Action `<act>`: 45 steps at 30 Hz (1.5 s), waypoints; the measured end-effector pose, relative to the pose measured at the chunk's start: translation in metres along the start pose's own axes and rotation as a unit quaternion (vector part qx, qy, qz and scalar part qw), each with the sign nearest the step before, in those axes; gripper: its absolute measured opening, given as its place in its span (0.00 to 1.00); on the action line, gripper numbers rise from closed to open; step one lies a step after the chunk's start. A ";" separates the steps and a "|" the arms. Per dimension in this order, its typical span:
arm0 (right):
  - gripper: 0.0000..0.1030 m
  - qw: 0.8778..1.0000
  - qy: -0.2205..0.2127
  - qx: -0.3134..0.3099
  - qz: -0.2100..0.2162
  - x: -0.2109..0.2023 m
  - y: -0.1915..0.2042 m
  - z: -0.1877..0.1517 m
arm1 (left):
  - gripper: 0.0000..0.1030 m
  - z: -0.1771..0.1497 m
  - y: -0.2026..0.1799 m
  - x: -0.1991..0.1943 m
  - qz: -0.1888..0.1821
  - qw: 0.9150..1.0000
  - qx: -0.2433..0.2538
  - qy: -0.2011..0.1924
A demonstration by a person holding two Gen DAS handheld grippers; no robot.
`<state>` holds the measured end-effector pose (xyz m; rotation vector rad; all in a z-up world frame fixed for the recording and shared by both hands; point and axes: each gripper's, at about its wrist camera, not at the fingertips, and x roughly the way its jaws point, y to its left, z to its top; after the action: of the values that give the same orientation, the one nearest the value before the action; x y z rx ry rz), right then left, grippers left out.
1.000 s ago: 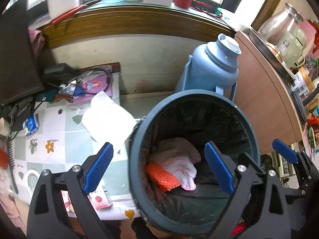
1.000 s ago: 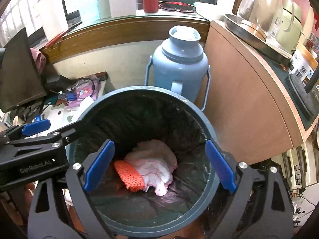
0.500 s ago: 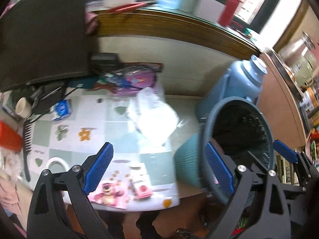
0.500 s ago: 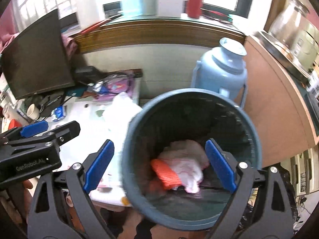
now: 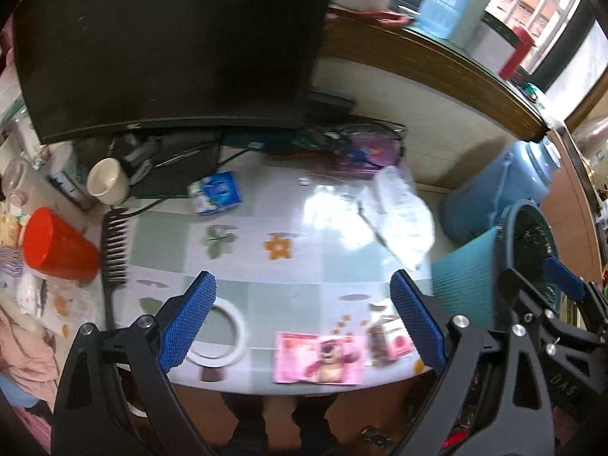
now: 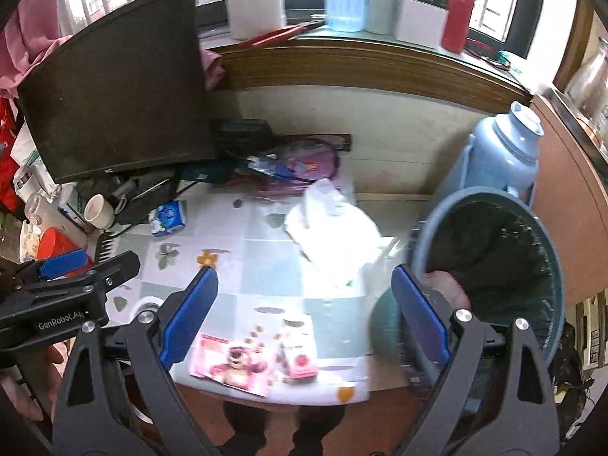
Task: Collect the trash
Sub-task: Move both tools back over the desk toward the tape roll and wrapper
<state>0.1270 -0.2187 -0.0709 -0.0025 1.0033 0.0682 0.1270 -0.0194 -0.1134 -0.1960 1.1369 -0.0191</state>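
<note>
cluttered floral table (image 5: 304, 288) beside bin (image 6: 539, 250); both hand-held grippers (image 5: 304, 326) (image 6: 304, 315) wide, empty.

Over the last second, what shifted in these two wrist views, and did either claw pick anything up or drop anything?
Both claws swung left, away from the trash bin and toward the table. The left claw now faces the tabletop; the right claw straddles the table edge and the bin. Nothing was grasped or released: both stayed open and empty. The white crumpled paper and pink wrapper lie unmoved.
</note>
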 end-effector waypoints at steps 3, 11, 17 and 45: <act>0.89 1.000 0.007 -0.001 0.000 0.007 0.024 -0.002 | 0.88 -0.002 0.028 0.004 0.002 1.000 -0.005 0.009; 0.89 1.000 0.024 0.013 -0.010 0.024 0.056 -0.015 | 0.88 -0.009 0.073 0.020 -0.007 0.999 -0.004 0.033; 0.89 0.998 0.053 0.006 -0.019 0.035 0.061 -0.033 | 0.88 -0.023 0.093 0.040 -0.008 0.998 -0.019 0.060; 0.89 0.984 0.175 -0.013 0.029 0.147 0.068 -0.124 | 0.85 -0.098 0.142 0.145 0.047 0.983 -0.078 0.162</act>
<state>0.0973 -0.1469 -0.2593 -0.0091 1.3547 0.1378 0.0881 0.0889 -0.3072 -0.2846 1.4724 0.1270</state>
